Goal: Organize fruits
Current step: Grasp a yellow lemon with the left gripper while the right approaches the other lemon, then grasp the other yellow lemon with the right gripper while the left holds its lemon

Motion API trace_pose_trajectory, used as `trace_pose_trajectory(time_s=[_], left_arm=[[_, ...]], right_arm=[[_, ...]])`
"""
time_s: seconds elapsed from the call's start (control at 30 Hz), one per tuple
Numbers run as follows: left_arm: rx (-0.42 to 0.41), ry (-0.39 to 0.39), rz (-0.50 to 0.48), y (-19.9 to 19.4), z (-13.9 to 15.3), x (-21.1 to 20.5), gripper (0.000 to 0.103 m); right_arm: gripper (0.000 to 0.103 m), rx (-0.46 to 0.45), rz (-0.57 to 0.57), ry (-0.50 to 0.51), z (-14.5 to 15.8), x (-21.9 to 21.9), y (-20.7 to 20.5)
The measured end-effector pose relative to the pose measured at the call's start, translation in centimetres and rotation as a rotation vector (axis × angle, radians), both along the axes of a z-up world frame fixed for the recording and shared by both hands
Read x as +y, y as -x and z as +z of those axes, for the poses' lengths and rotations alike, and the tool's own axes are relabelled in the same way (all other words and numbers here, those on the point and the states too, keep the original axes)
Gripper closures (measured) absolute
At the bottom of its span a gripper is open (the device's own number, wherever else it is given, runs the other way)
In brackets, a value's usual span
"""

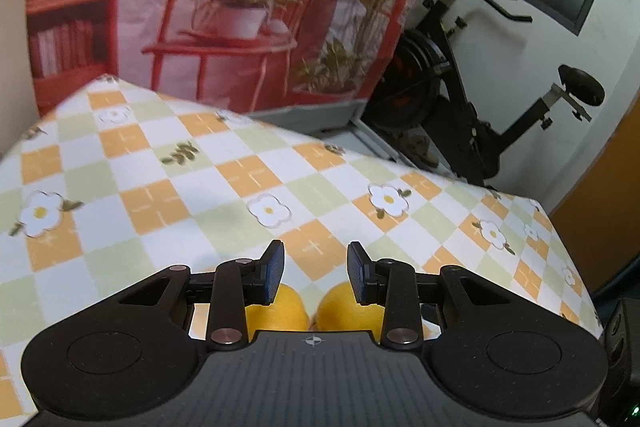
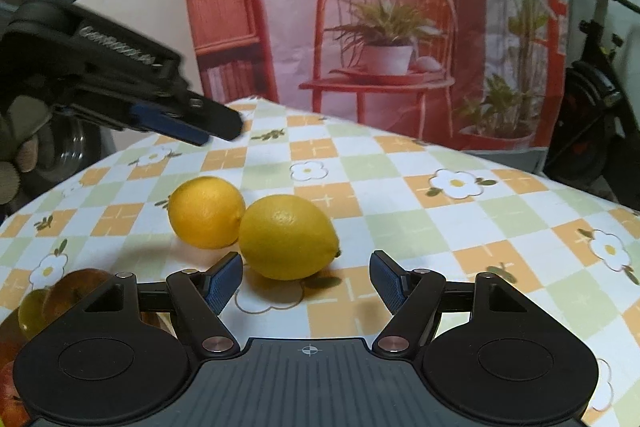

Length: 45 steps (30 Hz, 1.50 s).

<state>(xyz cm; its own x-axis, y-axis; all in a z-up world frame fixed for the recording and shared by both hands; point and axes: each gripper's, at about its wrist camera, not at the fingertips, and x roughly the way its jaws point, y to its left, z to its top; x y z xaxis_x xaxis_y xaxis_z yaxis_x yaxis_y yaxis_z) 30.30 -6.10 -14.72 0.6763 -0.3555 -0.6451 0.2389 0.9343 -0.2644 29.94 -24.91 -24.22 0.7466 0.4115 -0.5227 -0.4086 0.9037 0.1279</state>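
Behind the table, a large pink printed backdrop [image 2: 380,7] shows a red chair and potted plants, and a black exercise bike [image 1: 472,99] stands to its right in the left wrist view. Below them the table is spread with a checked tablecloth [image 2: 400,195] of orange, pale green and white squares dotted with white flowers.

Two lemons lie on the cloth, touching each other. Seen from the right wrist, the nearer lemon [image 2: 286,237] lies just ahead of the right gripper [image 2: 306,277], slightly left of the middle of the gap; the farther lemon [image 2: 206,211] rests against its left side. The right gripper's jaws stand apart with nothing between the blue pads, and neither pad touches the fruit.

The left gripper [image 2: 208,131] reaches in from the left of that view, above the cloth and beyond the lemons, its fingers close together. In its own camera the left gripper [image 1: 316,273] holds nothing, a narrow gap showing between the pads, with both lemons partly hidden under its fingers. By all signs it is closed on nothing.

At the lower left edge of the right wrist view, darker fruits [image 2: 68,297] sit blurred, partly hidden by the gripper body.
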Motion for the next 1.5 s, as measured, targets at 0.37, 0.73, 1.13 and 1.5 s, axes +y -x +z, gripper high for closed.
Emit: trace_pose_trajectory(time_s=[0.37, 0.73, 1.13, 1.5], left_arm=[[0.121, 0.052, -0.093, -2.4, -2.6, -1.1, 0.067], [0.171, 0.096, -0.128, -2.8, -3.5, -1.4, 0.067], [0.163, 0.082, -0.142, -2.6, -3.3, -1.6, 0.066], [0.144, 0.066, -0.175, -0.7, -2.2, -1.9, 0.067]], right_arm=[[0.043, 0.038, 0.051, 0.002, -1.1, 0.9, -1.4], [0.043, 0.056, 0.057, 0.007, -1.3, 1.1, -2.2], [0.048, 0.067, 0.053, -0.021, -1.5, 0.7, -2.2], [0.048, 0.035, 0.039, -0.049, -0.9, 0.3, 0.2]])
